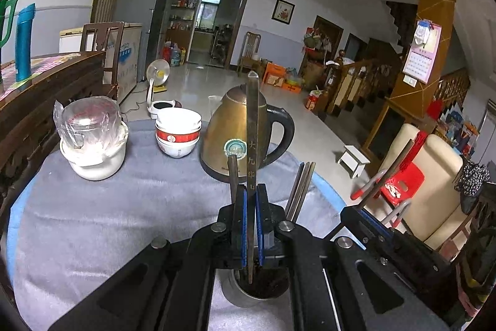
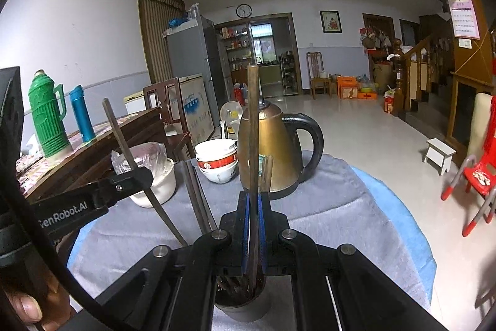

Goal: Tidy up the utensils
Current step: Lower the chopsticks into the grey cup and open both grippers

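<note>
My left gripper (image 1: 250, 194) is shut on a dark chopstick (image 1: 252, 126) that stands upright, its lower end inside a metal holder cup (image 1: 254, 293) just below the jaws. My right gripper (image 2: 253, 200) is shut on another dark chopstick (image 2: 253, 120), also upright, its lower end in the same cup (image 2: 240, 307). Several more chopsticks (image 1: 299, 191) lean in the cup. In the right wrist view the left gripper (image 2: 130, 176) shows at left with its tilted chopstick (image 2: 124, 141). The right gripper's body (image 1: 369, 219) shows in the left wrist view.
A brass kettle (image 1: 226, 138) with a black handle, stacked white bowls (image 1: 178, 132) and a white pot with a plastic-wrapped lid (image 1: 93, 141) stand at the far side of the grey cloth-covered table (image 1: 124, 222). A red chair (image 2: 477, 176) and white stool (image 2: 440, 157) stand right.
</note>
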